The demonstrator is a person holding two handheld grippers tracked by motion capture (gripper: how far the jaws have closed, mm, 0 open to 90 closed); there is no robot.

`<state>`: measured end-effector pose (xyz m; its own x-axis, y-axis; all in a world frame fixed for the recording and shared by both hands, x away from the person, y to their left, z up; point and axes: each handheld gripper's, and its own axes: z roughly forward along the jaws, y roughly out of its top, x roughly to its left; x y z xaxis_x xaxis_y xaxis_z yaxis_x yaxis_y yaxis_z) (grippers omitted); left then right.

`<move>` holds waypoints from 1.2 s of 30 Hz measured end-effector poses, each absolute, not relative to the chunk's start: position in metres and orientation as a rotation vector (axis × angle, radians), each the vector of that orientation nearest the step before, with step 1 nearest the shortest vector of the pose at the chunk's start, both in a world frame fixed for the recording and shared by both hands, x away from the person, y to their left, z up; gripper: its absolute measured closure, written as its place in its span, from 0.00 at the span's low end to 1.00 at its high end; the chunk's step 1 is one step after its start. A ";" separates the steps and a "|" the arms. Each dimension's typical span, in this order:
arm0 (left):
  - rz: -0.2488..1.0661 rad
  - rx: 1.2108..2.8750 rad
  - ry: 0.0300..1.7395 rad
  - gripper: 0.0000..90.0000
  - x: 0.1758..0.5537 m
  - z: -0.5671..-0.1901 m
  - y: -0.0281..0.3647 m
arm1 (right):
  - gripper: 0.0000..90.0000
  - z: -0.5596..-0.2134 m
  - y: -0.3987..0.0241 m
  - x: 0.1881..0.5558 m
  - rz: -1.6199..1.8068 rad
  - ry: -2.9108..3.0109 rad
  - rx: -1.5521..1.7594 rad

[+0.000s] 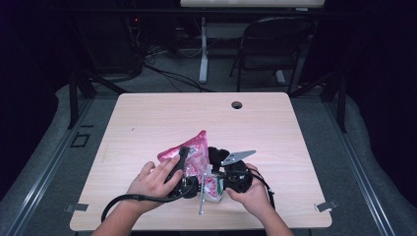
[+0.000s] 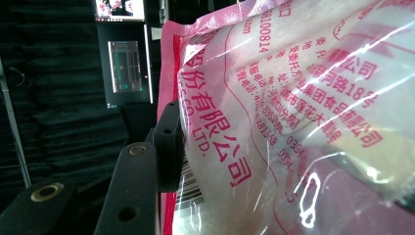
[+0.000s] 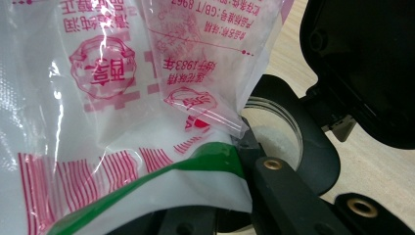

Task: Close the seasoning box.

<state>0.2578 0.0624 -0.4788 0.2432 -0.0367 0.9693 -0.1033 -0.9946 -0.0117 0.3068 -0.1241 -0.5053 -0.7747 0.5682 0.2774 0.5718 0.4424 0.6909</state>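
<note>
Up close, in the left gripper view, the left gripper (image 2: 161, 161) has a black jaw rising from the lower left of the frame and pressing flat against the pink-edged side of a clear bag (image 2: 293, 117) printed with red characters — clamped on it, the bag spreading over the whole right of the frame, a barcode just beside the jaw pad. Behind, at upper left, a lit monitor (image 2: 126, 66) against dark curtain. In the right gripper view, the right gripper (image 3: 230, 196) is clenched on the lower end of the same bag, where a green band (image 3: 161, 183) crosses the white plastic; its black jaw runs up from the bottom right, and the red print reads upside down across the upper left. Past the bag's corner, right of centre, a round clear dish with white powder (image 3: 274, 134) sits on a black base; a black housing fills the upper right over pale wood. From the high view, both grippers meet at lower centre of the frame: left hand (image 1: 155, 179) lies over its gripper (image 1: 184, 182), right hand (image 1: 251, 194) behind the right gripper (image 1: 231, 179) with its grey three-cornered plate. The bag (image 1: 189, 152) lifts between them — pink top corner pointing up-frame, lower end down by the right gripper. The wooden table (image 1: 147, 123) carries a cable hole (image 1: 237, 104) near its far edge; a dark folding chair (image 1: 275, 44) stands beyond at upper right.
</note>
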 end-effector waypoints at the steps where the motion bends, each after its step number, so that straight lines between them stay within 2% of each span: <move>1: 1.887 2.439 -0.133 0.64 0.258 -0.479 0.062 | 1.00 -0.505 -0.124 0.307 -1.279 -2.664 -1.053; 36: 1.901 2.430 -0.164 0.64 0.257 -0.476 0.060 | 1.00 -0.505 -0.123 0.306 -1.282 -2.660 -1.055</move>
<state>0.2571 0.0599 -0.4760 0.2376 -0.0514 0.9700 -0.1149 -0.9931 -0.0245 0.3058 -0.1227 -0.5055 -0.7734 0.5686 0.2801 0.5734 0.4393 0.6915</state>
